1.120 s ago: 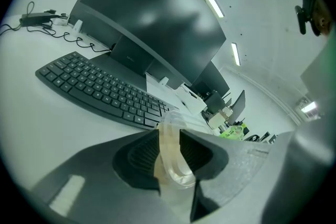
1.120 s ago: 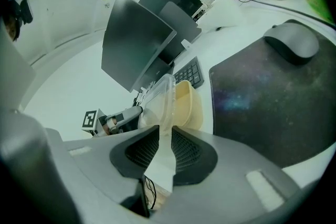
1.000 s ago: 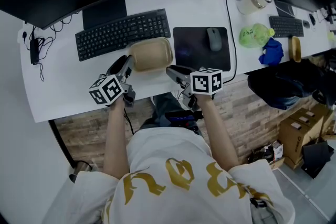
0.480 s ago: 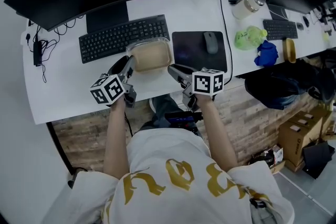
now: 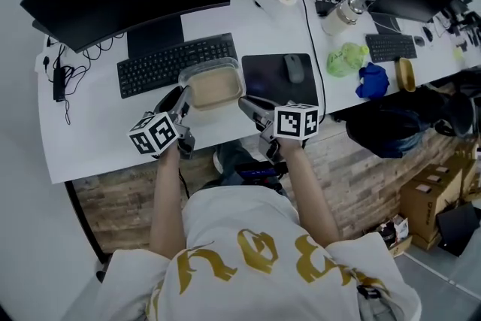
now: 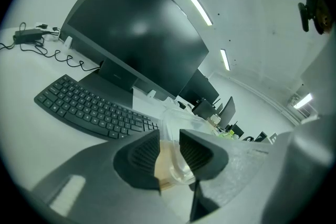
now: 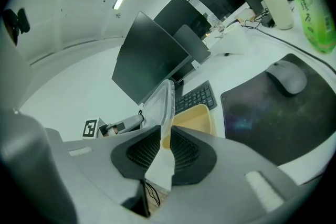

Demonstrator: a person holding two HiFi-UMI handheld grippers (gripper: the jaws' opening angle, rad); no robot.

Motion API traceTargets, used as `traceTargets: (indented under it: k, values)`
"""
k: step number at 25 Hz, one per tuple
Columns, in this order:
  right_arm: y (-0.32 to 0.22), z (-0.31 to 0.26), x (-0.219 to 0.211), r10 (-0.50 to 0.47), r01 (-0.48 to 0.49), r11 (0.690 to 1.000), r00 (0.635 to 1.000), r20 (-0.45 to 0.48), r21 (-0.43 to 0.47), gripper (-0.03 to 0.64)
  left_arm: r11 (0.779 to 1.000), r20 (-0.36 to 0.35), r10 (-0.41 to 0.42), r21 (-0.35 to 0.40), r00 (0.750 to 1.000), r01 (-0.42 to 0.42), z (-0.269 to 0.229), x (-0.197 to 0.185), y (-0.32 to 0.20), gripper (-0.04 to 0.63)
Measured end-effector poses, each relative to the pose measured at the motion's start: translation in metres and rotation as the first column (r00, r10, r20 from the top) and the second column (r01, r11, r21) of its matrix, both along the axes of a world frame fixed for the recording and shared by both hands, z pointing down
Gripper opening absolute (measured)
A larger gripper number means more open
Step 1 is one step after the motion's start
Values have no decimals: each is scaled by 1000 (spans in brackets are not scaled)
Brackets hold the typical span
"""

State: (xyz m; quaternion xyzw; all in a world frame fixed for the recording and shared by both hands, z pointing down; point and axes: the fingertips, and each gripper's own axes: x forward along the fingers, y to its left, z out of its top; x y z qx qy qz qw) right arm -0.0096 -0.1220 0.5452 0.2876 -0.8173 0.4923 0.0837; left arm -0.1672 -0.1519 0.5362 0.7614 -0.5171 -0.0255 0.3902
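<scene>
Takeout box (image 5: 213, 84) is pinched at both ends: your left gripper (image 6: 169, 150) and right gripper (image 7: 164, 145) have their jaws narrowed onto its rim. It's just in front of the keyboard (image 5: 176, 64), with the clear lid (image 7: 157, 107) on and nothing opened yet.

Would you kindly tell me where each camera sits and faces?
Head view: on the person's head, looking steeply down at the desk; shows both forearms, the left tool and right tool.
Left gripper view: rides the left tool, faces the keyboard and monitor; its jaws show.
Right gripper view: rides the right tool, faces the mouse pad; its jaws show.
Shared: all three show the container, clamped by both tools.
</scene>
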Motion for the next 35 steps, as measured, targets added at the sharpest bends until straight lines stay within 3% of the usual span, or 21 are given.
traceTargets:
  k: [9,22,35]
  values:
    - [5,-35,3,26,-28,999,998,49,44,78,998,-52,-34,48,998,37,-28,3,7,107]
    - [10,-62,17,44,-51,995,996,75,90,75,993,-49,-30,110,998,35,-62,17,8,107]
    - [11,-70,16,48,-58,995,992,119,83,72,992,-73,-54,111,996,62,-66,15,12,107]
